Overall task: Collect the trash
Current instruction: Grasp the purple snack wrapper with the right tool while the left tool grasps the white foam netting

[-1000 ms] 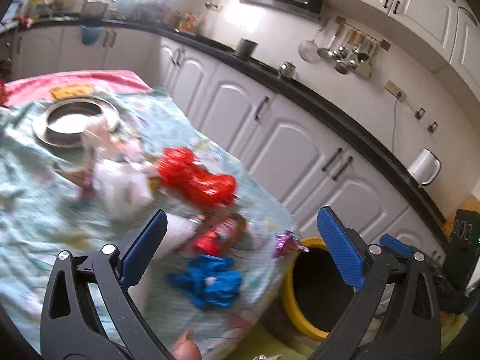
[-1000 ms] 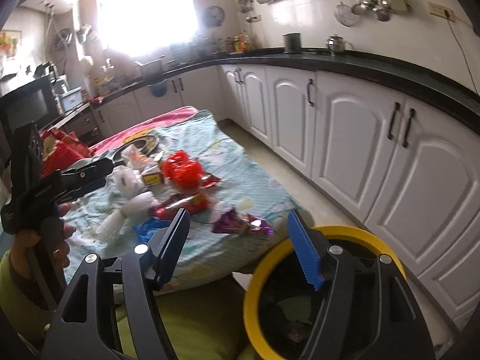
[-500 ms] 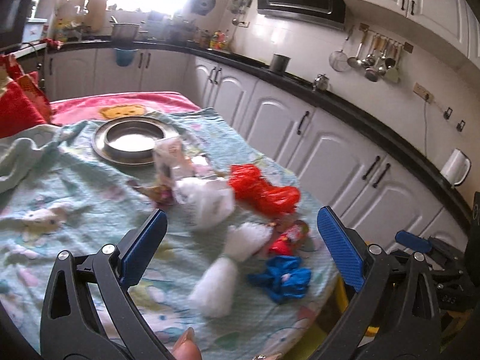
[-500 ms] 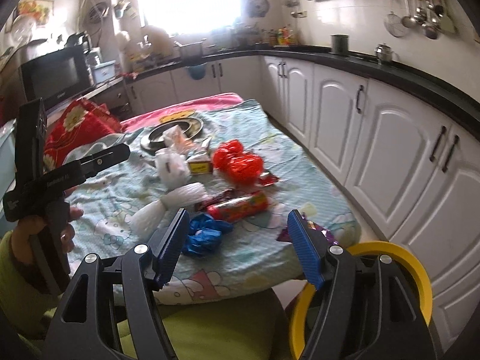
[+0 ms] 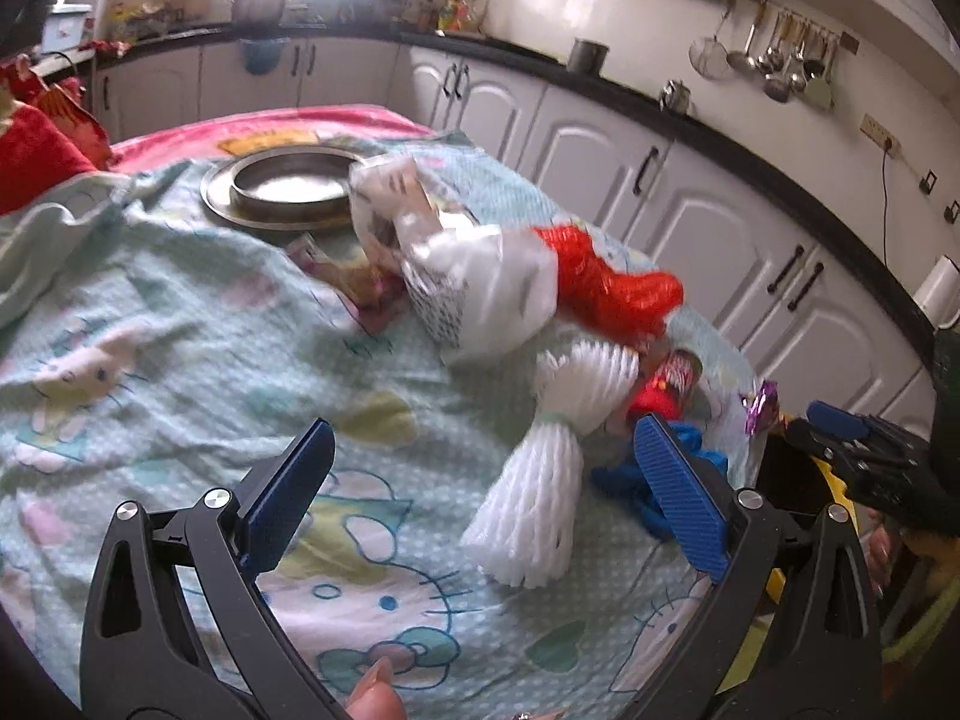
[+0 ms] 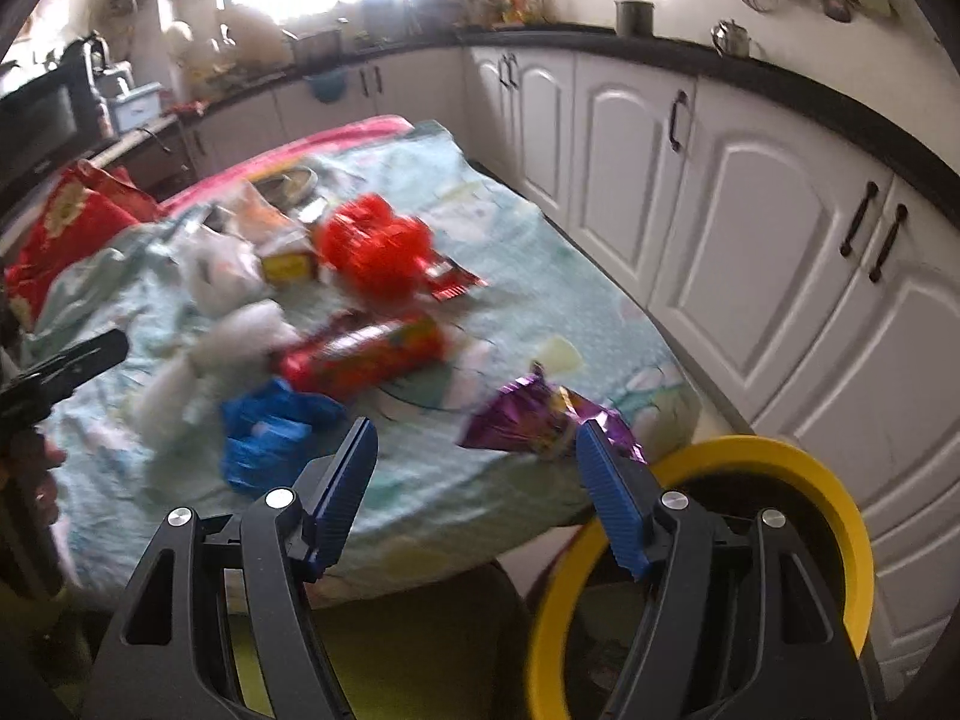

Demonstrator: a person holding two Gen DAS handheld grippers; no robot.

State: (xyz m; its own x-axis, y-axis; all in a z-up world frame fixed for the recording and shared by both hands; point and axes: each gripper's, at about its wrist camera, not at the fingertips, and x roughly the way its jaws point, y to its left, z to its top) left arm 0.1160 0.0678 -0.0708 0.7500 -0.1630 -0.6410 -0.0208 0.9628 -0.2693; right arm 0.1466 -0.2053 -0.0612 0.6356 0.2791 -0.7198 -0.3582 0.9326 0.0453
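Trash lies scattered on a table under a pale cartoon-print cloth [image 5: 180, 372]. A white foam net sleeve [image 5: 540, 480] rests just ahead of my open left gripper [image 5: 480, 468], between its blue pads and clear of both. Behind it sit a crumpled white bag [image 5: 480, 288], a red plastic bag [image 5: 606, 288] and a blue bag [image 5: 636, 492]. My open right gripper [image 6: 477, 468] hovers over the table's near edge, with a purple foil wrapper [image 6: 528, 414] just beyond its right pad. A red snack pack [image 6: 360, 354], the blue bag [image 6: 270, 432] and the red plastic bag [image 6: 372, 246] lie farther in.
A yellow-rimmed bin [image 6: 810, 504] stands on the floor right of the table. A steel plate [image 5: 282, 186] sits at the far end. White cabinets [image 6: 750, 228] run along the right wall. A red cushion [image 6: 66, 228] lies at the left. The left gripper [image 6: 60, 366] shows at the left edge.
Both grippers have swung from the bin side toward the table and dropped closer to the trash. The foam sleeve now lies between the left pads; the purple wrapper sits near the right pad.
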